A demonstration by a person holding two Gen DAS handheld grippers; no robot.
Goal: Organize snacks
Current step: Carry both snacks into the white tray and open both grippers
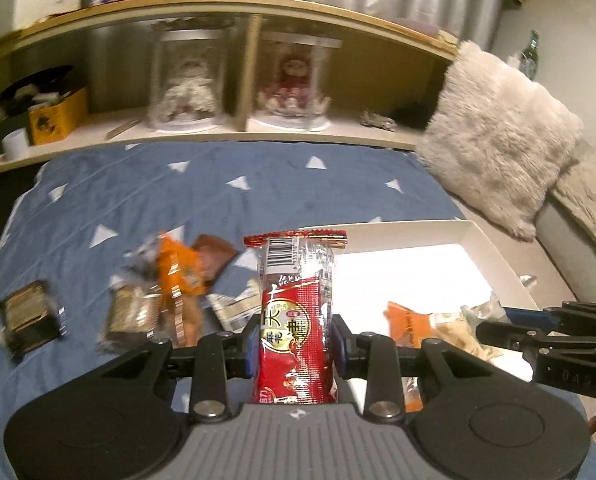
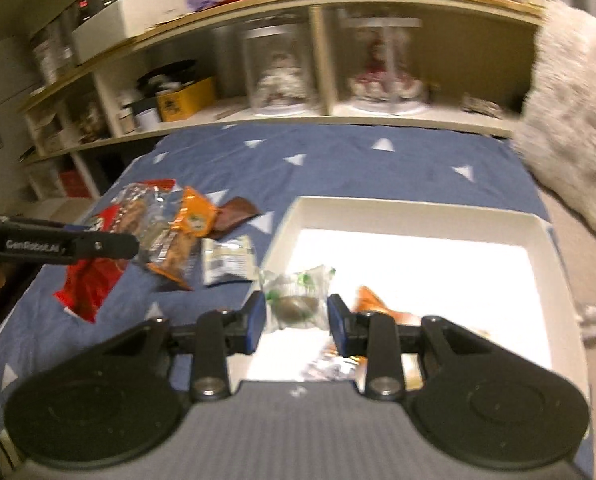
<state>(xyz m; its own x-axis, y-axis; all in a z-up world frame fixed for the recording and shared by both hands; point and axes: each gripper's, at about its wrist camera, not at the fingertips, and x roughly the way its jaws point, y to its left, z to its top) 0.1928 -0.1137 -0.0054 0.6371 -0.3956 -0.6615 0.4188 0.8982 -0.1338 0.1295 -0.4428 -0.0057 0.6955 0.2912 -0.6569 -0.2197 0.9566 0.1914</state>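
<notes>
Red snack pack [image 1: 294,320] sits upright in the left tool [image 1: 294,350], pads clamped on its lower half, held above the bed near the white box's left edge. Looks light, crinkly film w/ a stiff bar inside; probably slick, so a grip mid-body across the narrow width seems best, not on the crimped top seal.

Right tool [image 2: 296,322] is clamped on a small clear-wrapped snack [image 2: 296,300], dark round piece inside, held over the white box [image 2: 413,210] at its near-left corner. Likely soft and squashable, so light pressure only.

In the box: an orange pack [image 1: 407,326] and a pale clear bag [image 1: 467,330], partly behind the right tool's arm in the left view.

Still loose on the blue bedspread [image 1: 258,196]: a dark pack [image 1: 30,318] far left, plus a pile of brown, orange and white-wrapped packs [image 2: 178,236] left of the box.

Hard to read: motion blur smears pile labels, box floor is blown out white, shelf [image 1: 218,4] items and the fluffy pillow [image 1: 497,136] are fuzzy. Pack bottoms hidden behind tool bodies.
</notes>
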